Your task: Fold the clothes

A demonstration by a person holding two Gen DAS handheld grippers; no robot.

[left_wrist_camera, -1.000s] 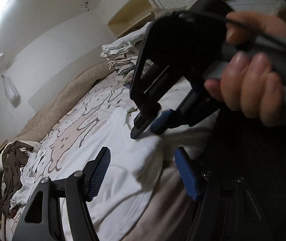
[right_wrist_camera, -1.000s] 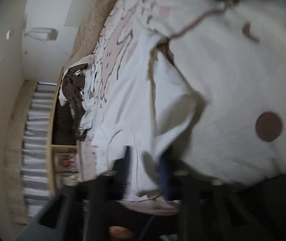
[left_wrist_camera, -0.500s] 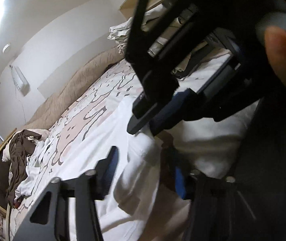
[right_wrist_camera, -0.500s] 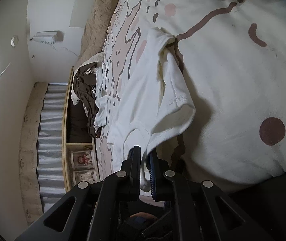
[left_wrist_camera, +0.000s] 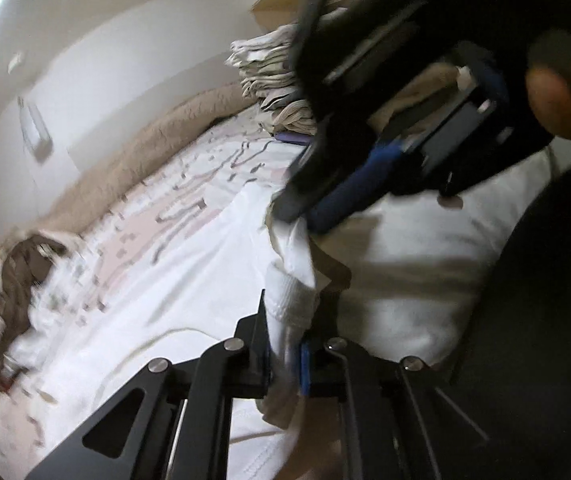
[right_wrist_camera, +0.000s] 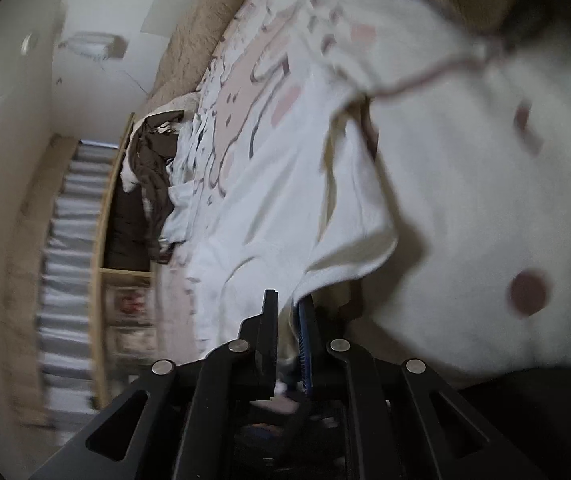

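Observation:
A white garment lies spread on the patterned bed cover. My left gripper is shut on a bunched fold of its near edge. My right gripper shows in the left wrist view just above and behind, shut on the same edge a little further along. In the right wrist view the right gripper pinches the white garment, whose edge hangs lifted off the bed.
A stack of folded light clothes stands at the far end of the bed. A pile of brown and white clothes lies at the left, also in the right wrist view. A beige blanket runs along the wall. A wooden shelf stands beside the bed.
My left gripper has closed from open onto the white garment's edge. My right gripper stays shut on the garment and has lifted it and drawn closer to the left.

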